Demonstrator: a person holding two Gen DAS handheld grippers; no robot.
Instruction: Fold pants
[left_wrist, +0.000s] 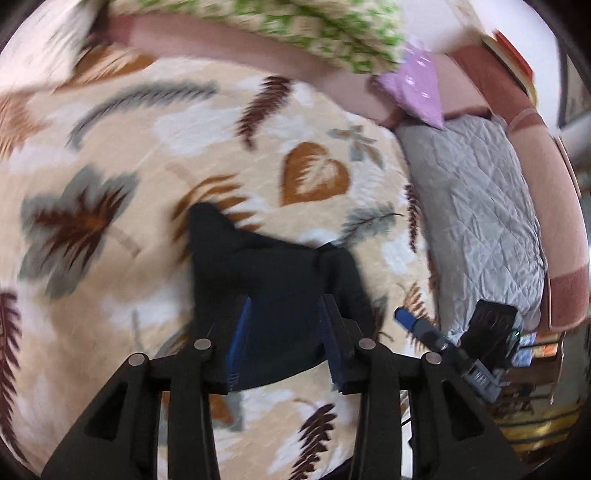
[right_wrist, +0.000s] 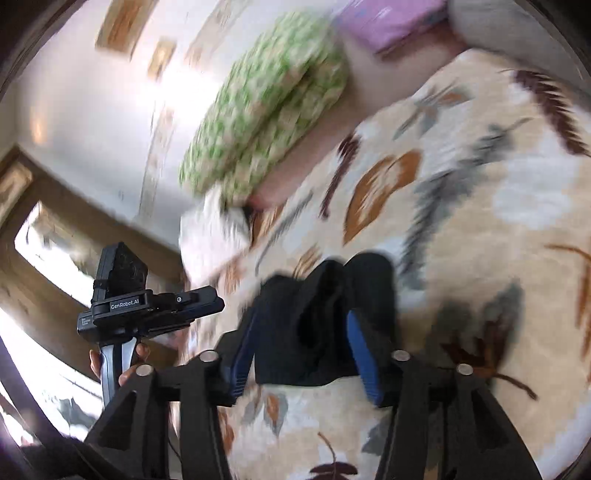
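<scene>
Leaf-print blanket (left_wrist: 155, 155) on bed | left gripper (left_wrist: 284, 347), right gripper (right_wrist: 306, 354): each parted around black pants (left_wrist: 273, 273), grip uncertain | risk: cloth slips, fold collapses

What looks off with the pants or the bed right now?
Mainly the black pants: they sit as a bunched lump with a peak poking up on the leaf-print blanket, not flat or squared. The lump lies between the pads of the left claw and the right claw. Motion blur hides any finer detail.
</scene>
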